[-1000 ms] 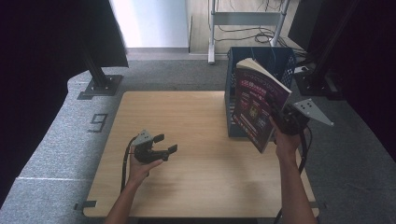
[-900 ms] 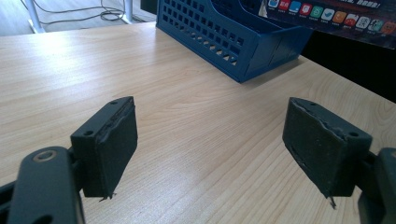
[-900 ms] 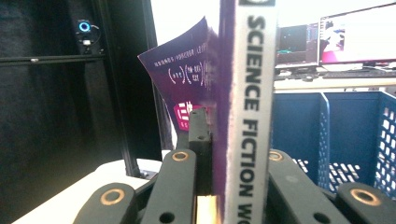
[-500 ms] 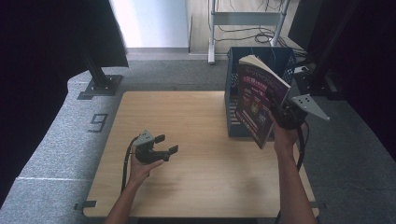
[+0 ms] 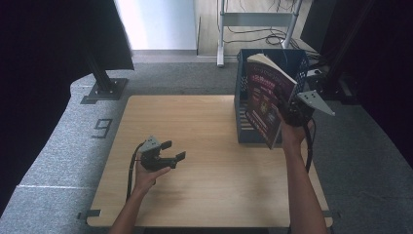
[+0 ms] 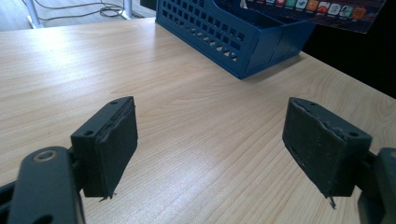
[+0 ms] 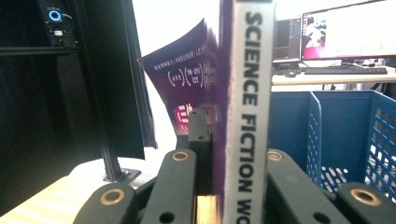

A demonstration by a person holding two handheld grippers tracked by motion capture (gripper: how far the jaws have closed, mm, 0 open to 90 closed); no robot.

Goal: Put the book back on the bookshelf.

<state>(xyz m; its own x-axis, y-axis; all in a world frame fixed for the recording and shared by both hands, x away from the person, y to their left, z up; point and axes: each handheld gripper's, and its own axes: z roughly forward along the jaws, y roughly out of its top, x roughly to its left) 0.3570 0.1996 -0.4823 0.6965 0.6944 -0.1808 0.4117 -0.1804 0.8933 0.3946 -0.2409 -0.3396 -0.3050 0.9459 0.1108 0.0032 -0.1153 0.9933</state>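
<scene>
High view has the right gripper [image 5: 291,113] clamped on the spine of the purple book [image 5: 265,100], lifted just in front of the blue crate [image 5: 297,61], the left gripper [image 5: 170,152] gaping idle; its loose cover could snag the crate's wall.

**What the frames hide or cut off**

In the right gripper view the book [image 7: 246,93] runs off the top and bottom edges, so its spine title breaks off after "WO". The blue crate [image 7: 345,135] is cut by the right edge there, its floor out of sight. In the high view the book [image 5: 265,100] covers the crate's [image 5: 241,92] near wall and interior, and the cover print is too small to read. In the left gripper view, upper right, only a strip of the book [image 6: 322,10] shows.
</scene>
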